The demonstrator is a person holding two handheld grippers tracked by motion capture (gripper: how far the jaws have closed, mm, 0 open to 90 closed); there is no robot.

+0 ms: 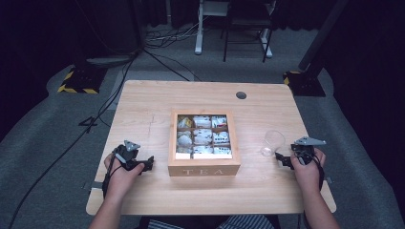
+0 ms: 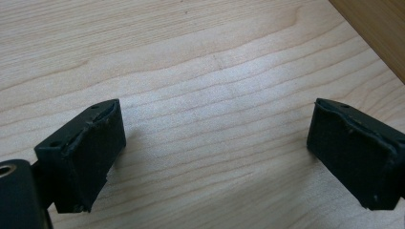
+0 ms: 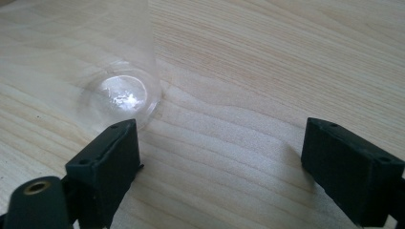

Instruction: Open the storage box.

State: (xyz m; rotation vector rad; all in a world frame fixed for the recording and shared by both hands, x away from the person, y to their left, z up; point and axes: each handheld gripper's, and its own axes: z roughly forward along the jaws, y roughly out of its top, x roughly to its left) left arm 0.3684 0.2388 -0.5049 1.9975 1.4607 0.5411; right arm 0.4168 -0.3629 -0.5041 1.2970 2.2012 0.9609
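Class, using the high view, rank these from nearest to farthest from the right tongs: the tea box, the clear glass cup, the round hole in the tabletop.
From the right tongs:
1. Clear glass cup, just beyond them.
2. Tea box, at table centre.
3. Round hole, near the far edge.

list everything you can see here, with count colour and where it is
tea box: one, light wood, lettered TEA, centre of the table, nine compartments showing
tea bags: many, mostly white and yellowish, in the box's compartments
glass cup: one, clear, upright, right of the box, just ahead of the right gripper
table: one, pale wood, with a round dark hole near the far edge
cables: several, black, on the grey floor beyond the table
left gripper: black, jaws open, left of the box
right gripper: black, jaws open, near the cup
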